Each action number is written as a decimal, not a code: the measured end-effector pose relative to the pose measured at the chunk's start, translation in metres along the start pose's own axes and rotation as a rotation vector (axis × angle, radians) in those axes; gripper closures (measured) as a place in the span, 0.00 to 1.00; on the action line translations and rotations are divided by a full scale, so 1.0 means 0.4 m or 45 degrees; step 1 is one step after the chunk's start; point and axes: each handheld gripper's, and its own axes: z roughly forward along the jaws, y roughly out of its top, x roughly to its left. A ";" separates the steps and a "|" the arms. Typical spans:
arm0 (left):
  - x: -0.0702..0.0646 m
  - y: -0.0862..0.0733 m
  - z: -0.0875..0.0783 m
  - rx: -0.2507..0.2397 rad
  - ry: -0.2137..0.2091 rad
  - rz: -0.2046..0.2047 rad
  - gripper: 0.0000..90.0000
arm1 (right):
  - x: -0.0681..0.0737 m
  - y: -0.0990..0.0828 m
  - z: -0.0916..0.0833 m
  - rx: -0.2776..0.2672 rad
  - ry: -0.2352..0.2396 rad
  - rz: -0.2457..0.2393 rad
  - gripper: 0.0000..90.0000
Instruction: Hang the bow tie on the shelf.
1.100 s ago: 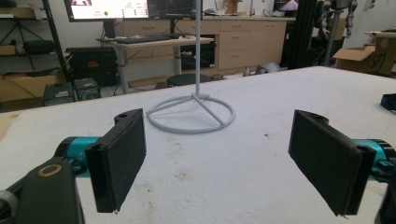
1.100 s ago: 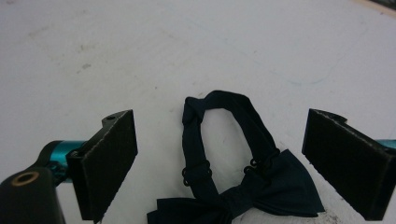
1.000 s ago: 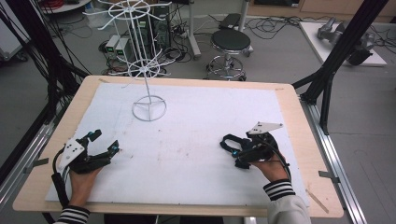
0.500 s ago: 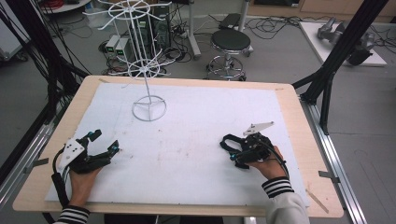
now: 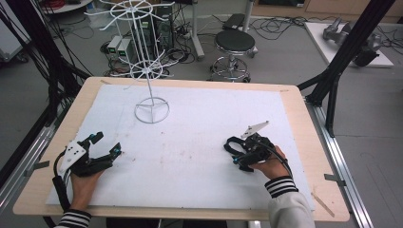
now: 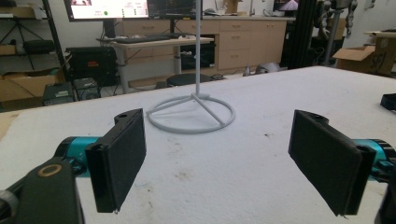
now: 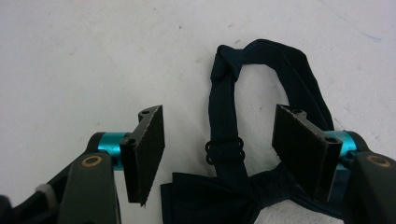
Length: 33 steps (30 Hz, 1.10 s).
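My right gripper point(image 7: 217, 154) hovers over the dark bow tie point(image 7: 243, 140), well to the right of the wire stand point(image 5: 151, 110) on the white mat point(image 5: 199, 123); its jaws, just closing, straddle the strap without touching it. My left gripper point(image 6: 219, 163), nearer the stand, gapes wide and holds nothing.

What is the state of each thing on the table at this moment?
bow tie: flat on the cover, strap looped, lying between the right jaws, not pinched.
right gripper: jaws have just been closing, pads still apart.
left gripper: wide open, holding nothing.
wire stand: upright, bare.
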 end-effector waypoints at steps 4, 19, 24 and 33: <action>0.000 0.000 0.000 -0.001 0.002 -0.003 0.21 | -0.003 0.008 0.001 0.045 0.001 -0.016 0.44; 0.000 0.000 0.000 0.001 0.001 -0.003 0.21 | -0.004 0.018 0.009 0.119 0.004 -0.053 0.60; 0.000 0.000 0.000 0.000 0.002 -0.003 0.21 | -0.002 0.023 0.014 0.154 0.011 -0.074 0.68; 0.001 0.000 0.000 0.002 0.003 -0.007 0.21 | -0.004 0.021 0.023 0.222 -0.011 -0.071 0.84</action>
